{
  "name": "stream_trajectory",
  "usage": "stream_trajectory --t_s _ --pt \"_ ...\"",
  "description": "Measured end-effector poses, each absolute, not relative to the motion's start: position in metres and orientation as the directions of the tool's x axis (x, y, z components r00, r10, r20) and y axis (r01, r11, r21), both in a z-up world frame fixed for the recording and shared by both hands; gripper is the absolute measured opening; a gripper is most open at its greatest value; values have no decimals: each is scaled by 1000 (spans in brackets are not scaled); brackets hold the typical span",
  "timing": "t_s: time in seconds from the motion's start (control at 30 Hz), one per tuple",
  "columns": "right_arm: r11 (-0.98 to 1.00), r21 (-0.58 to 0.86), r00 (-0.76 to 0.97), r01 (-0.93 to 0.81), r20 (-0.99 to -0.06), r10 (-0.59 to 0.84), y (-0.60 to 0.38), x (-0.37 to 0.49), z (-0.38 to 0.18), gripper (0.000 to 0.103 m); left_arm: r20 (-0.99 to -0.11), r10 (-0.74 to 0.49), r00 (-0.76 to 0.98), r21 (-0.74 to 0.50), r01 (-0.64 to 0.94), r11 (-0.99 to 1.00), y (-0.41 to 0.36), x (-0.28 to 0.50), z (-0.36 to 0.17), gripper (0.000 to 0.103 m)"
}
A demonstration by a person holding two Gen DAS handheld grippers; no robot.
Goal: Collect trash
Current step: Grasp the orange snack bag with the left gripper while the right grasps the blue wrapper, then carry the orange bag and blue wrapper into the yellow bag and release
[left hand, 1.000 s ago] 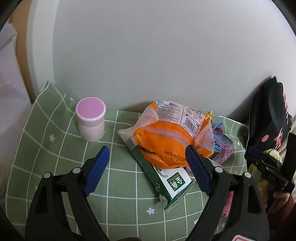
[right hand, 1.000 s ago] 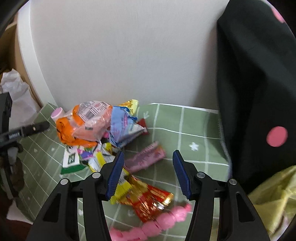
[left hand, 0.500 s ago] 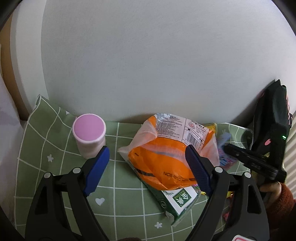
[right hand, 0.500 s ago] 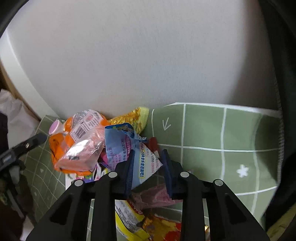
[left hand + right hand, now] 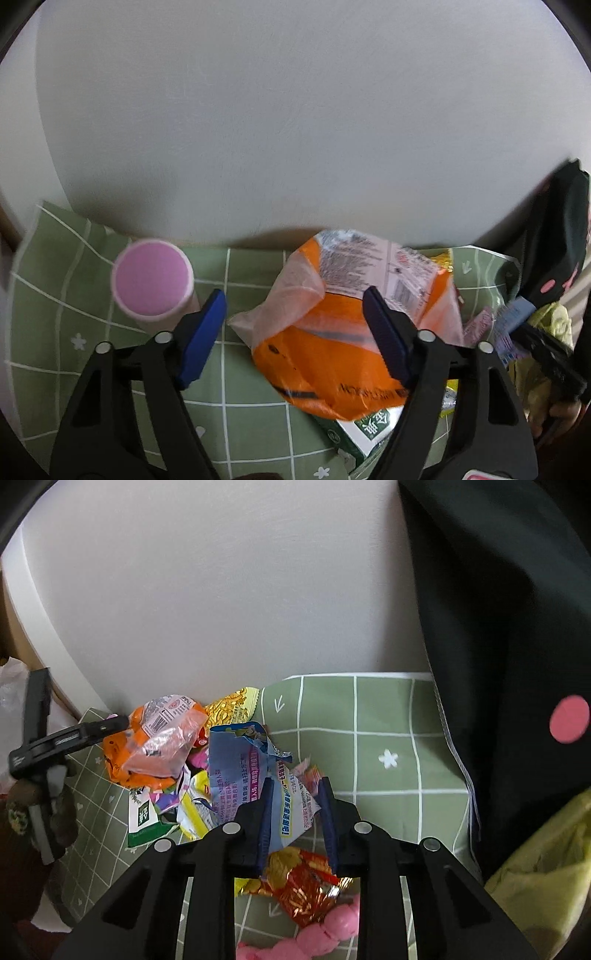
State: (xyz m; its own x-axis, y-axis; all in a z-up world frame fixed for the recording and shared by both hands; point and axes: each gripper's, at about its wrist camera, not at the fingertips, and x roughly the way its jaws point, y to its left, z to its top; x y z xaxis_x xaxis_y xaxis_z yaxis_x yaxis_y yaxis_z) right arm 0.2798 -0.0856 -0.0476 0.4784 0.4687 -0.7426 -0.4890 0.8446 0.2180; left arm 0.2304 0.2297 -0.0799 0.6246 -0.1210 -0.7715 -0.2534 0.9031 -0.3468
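The black trash bag (image 5: 517, 627) hangs at the right of the green checked cloth (image 5: 388, 720). The left gripper (image 5: 295, 328), spread wide, has closed in around the orange packet (image 5: 332, 350). The right gripper (image 5: 295, 797) has pinched the blue wrapper (image 5: 243, 771), ready for bagging.

Right gripper (image 5: 295, 797) closed on blue wrapper (image 5: 251, 771), seemingly lifting it; left gripper (image 5: 295, 325) advanced
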Motion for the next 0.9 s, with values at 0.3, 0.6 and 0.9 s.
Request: stream_trajectory --t_s 0.3,0.6,0.9 --pt "862 193 519 -468 -730 445 -94 264 -40 23 -761 -217 611 -435 -232 870 222 227 -91 21" --pt "876 185 568 -446 -697 437 -108 238 -28 23 -659 -151 737 -411 -185 893 217 193 -27 14" --pt "913 105 684 -395 -630 369 -153 217 10 23 -549 -187 815 -356 -26 934 179 176 39 13"
